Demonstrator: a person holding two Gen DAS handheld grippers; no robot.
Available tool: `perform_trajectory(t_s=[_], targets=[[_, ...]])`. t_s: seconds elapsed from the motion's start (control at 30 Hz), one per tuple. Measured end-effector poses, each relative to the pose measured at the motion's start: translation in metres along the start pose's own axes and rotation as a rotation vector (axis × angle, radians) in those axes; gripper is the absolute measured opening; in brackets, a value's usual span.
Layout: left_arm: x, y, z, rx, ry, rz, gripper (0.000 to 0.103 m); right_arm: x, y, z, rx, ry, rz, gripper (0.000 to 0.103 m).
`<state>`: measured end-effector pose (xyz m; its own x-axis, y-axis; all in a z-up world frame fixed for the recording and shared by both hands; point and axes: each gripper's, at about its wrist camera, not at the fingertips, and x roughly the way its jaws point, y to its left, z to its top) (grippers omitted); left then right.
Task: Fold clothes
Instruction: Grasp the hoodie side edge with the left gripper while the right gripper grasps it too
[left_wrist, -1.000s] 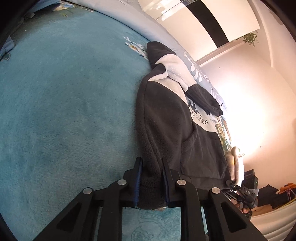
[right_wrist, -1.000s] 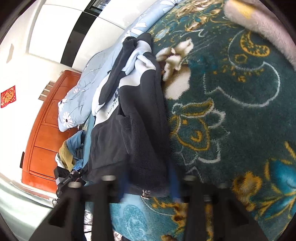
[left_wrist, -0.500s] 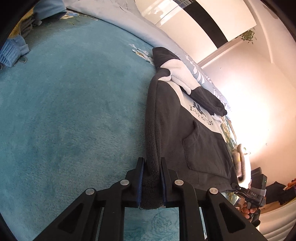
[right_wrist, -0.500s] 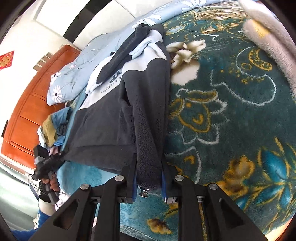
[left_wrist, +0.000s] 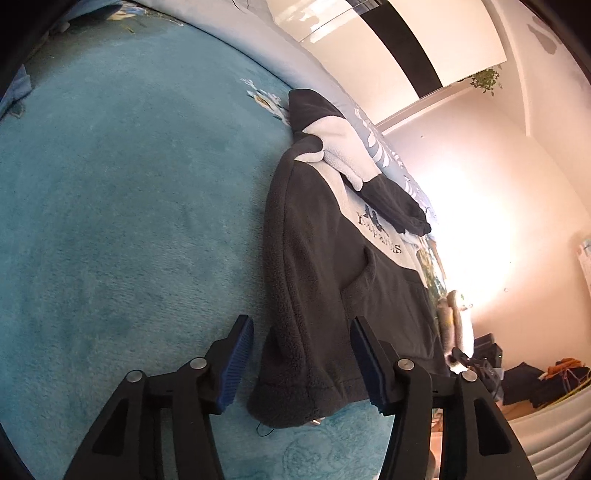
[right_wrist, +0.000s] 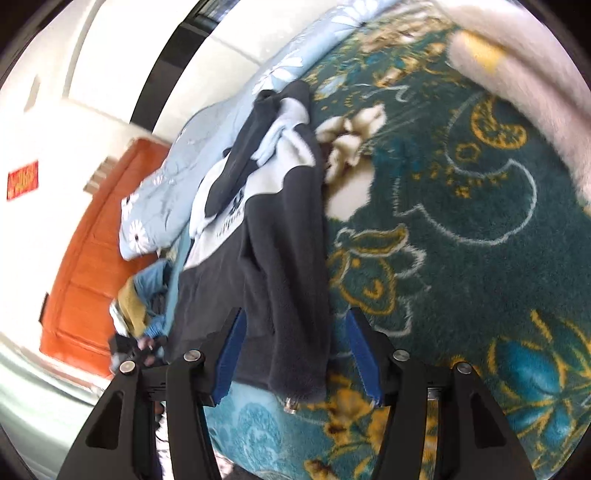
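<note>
Both sets of fingers, left gripper (left_wrist: 301, 363) & right gripper (right_wrist: 293, 354), have just been opening, now spread, letting go of the fleece top (left_wrist: 343, 280) on the bed (left_wrist: 122, 192). Sides seem folded in; next prob regrip hem, fold up.

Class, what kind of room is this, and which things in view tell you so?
Most likely a bedroom: a teal plush blanket covers a bed, a pale blue floral duvet is bunched beside an orange wooden headboard, and a hoodie lies there.
</note>
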<state>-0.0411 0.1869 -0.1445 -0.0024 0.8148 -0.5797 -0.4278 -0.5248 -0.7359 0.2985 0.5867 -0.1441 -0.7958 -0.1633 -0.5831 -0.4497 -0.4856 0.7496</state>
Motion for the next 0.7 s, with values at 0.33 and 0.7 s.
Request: perform_trajectory(t_s=[0.33, 0.7], targets=[[-0.001, 0.003, -0.002, -0.02, -0.063, 0.085, 0.015, 0.013, 0.013, -0.016, -0.041, 0.07, -0.066, 0.021], [0.004, -0.003, -0.008, 0.009, -0.025, 0.019, 0.04, 0.017, 0.002, -0.023, -0.005, 0.076, -0.014, 0.023]])
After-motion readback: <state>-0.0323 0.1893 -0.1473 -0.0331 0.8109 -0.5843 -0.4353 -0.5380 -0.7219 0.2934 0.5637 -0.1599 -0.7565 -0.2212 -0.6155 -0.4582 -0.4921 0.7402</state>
